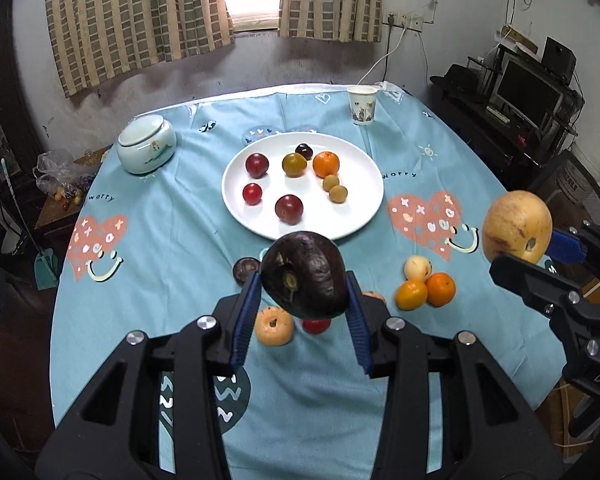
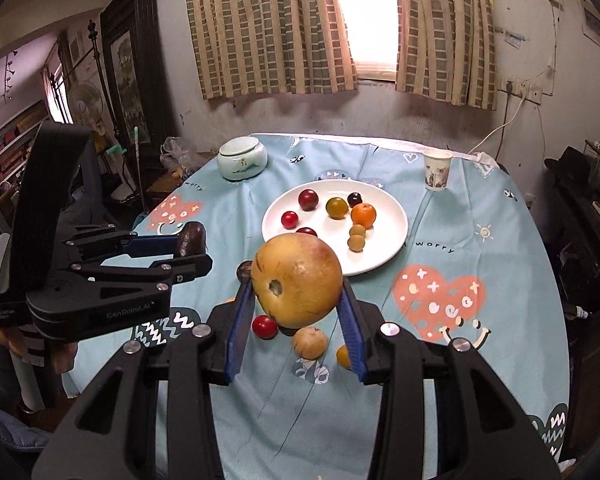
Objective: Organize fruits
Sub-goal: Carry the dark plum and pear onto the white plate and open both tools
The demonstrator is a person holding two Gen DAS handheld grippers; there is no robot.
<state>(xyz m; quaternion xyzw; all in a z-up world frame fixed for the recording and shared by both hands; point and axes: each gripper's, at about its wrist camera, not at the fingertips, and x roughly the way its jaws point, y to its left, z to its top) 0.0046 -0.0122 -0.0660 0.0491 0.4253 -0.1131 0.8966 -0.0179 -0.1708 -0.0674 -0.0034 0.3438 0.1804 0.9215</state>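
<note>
Left wrist view: the left gripper (image 1: 303,294) clamps a dark wrinkled fruit (image 1: 305,274) above the blue tablecloth (image 1: 160,248), just before a white plate (image 1: 364,208) of small fruits. Right wrist view: the right gripper (image 2: 296,314) clamps a large yellow fruit (image 2: 297,280) above loose fruits near the plate.

light blue tablecloth (image 1: 188,216) with pink hearts, white plate (image 1: 236,204), checked beige-grey curtains (image 1: 140,12).

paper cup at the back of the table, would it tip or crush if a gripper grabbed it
Probably both. The paper cup stands upright, taller than wide and narrower at its base, so a sideways nudge could topple it. Its walls look thin, so a firm squeeze would likely dent it.
</note>
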